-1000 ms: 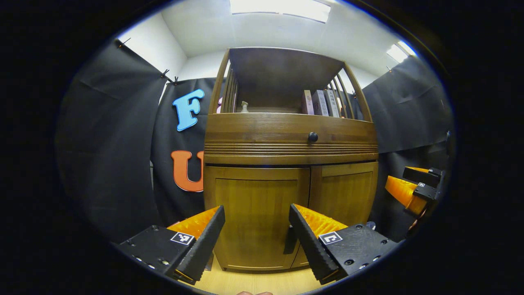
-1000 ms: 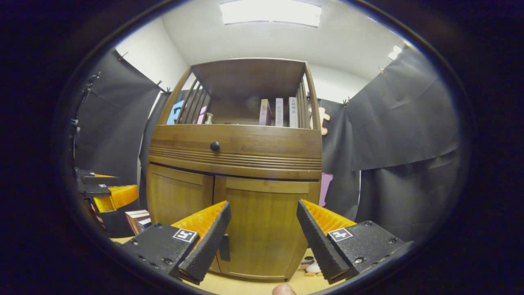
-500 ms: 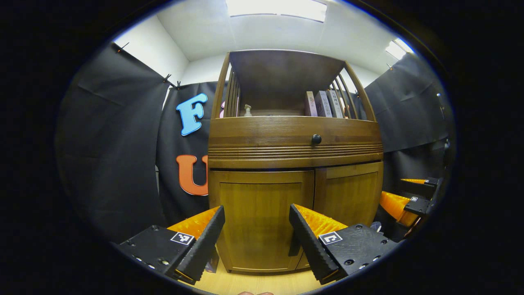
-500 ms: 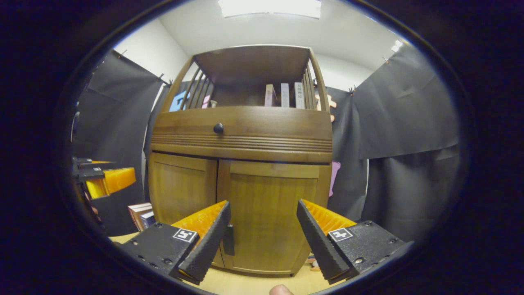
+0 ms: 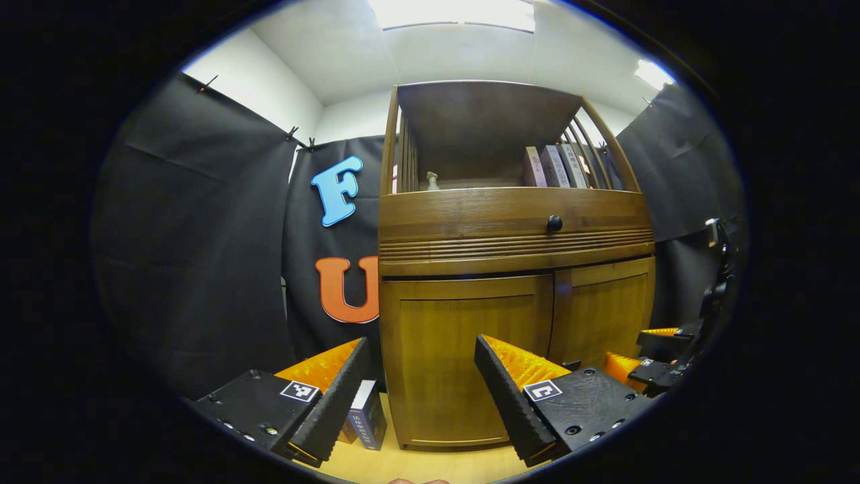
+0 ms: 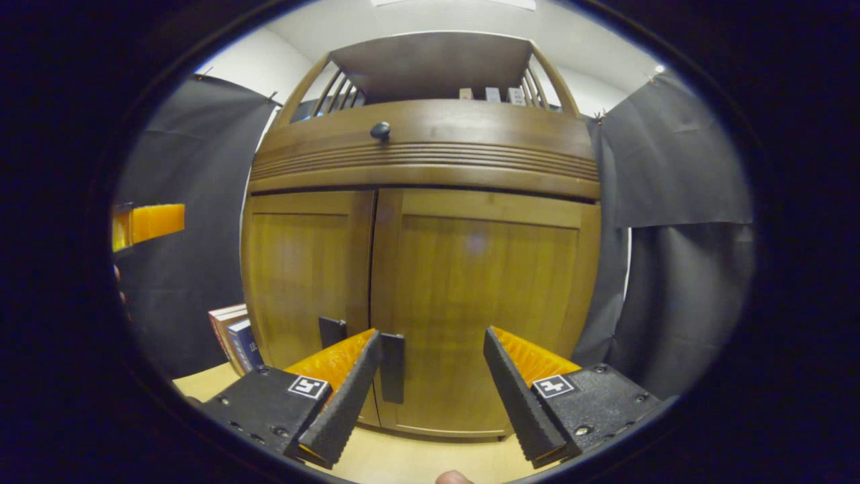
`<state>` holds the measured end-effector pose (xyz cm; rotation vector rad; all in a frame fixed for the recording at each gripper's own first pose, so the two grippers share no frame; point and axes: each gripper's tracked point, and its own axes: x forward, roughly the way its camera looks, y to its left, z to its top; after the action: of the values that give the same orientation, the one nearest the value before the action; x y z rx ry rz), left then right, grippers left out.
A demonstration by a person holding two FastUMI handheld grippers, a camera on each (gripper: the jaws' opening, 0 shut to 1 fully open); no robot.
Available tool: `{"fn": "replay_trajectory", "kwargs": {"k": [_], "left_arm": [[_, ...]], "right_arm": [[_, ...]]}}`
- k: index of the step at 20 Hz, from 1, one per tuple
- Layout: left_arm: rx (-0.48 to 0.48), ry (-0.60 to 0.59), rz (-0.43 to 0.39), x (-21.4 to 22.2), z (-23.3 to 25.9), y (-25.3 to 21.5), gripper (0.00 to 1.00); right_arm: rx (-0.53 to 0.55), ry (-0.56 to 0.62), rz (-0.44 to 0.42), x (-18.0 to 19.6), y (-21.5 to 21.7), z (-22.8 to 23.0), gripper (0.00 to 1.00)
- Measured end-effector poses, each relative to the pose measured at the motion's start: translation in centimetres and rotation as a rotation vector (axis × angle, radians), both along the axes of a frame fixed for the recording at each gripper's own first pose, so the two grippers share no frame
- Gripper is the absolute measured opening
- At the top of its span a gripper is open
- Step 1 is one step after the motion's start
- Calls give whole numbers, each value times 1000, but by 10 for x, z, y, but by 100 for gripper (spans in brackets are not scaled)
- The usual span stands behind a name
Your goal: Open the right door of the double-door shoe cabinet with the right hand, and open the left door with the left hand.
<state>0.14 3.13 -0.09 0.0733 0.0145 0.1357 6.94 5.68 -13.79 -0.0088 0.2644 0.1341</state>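
Observation:
The wooden shoe cabinet stands ahead with both lower doors closed. In the left gripper view, my left gripper is open in front of the left door, still some way off; the right gripper shows low at the right edge by the right door. In the right gripper view, my right gripper is open and close to the right door. Its left finger sits just in front of the dark right door handle. The left door handle is beside it.
A drawer with a round black knob runs above the doors, and an open shelf with books tops the cabinet. Several books stand on the wooden floor against the cabinet's left side. Black cloth walls surround the cabinet.
My right gripper has moved in close to the cabinet, so the doors now loom large. The left gripper has swung left, so the cabinet sits further right in its view. Both stay open.

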Motion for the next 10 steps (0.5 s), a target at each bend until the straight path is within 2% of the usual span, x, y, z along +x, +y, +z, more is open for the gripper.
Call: {"fn": "replay_trajectory", "kwargs": {"k": [6,10], "left_arm": [[4,14,36,-3,-9,25,94],[1,16,52,-5,-10,40,94]], "right_arm": [[22,134,21,27,37,-52,86],[39,168,-2,42,40,-70,77]]}}
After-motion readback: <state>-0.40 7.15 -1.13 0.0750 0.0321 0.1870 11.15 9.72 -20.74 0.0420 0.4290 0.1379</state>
